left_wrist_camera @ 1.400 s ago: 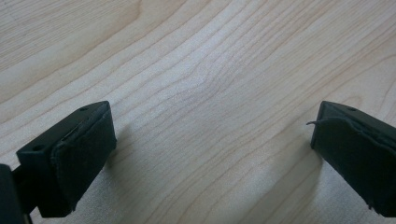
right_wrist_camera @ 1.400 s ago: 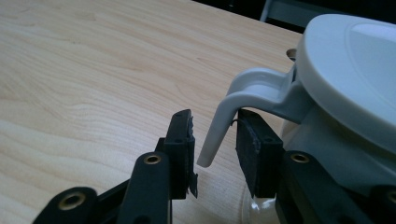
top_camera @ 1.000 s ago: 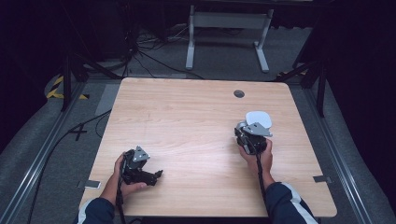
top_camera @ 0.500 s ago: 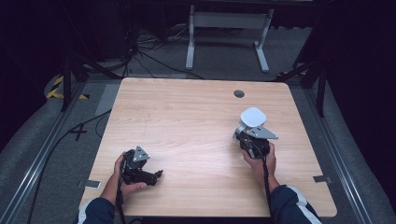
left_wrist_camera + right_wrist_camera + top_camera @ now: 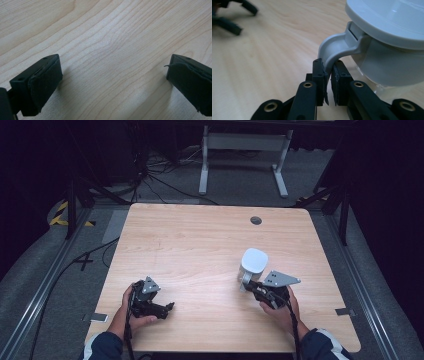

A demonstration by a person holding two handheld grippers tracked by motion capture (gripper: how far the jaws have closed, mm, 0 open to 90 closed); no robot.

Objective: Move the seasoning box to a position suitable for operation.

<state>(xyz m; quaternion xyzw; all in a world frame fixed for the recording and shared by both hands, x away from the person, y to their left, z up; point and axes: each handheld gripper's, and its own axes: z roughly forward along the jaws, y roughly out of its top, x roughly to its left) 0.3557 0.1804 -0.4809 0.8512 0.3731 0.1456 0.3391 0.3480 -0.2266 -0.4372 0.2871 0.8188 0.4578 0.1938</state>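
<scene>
A white lidded jug with a grey curved handle stands right of centre on the wooden table. My right gripper comes at it from the near side. In the right gripper view the jaws have been closing and their pads pinch the handle low down, so the right gripper is shut on it, with the jug body just behind. My left gripper rests at the table's near left. Its jaws stand wide apart over bare wood, left gripper open.
A round cable hole sits near the table's far edge. Beyond the table a white metal stand and loose cables lie on the dark floor. The left gripper appears blurred at the top left of the right gripper view.
My right hand has moved left and a little nearer across the table, and the jug has come along with it. The left hand has stayed where it was.
</scene>
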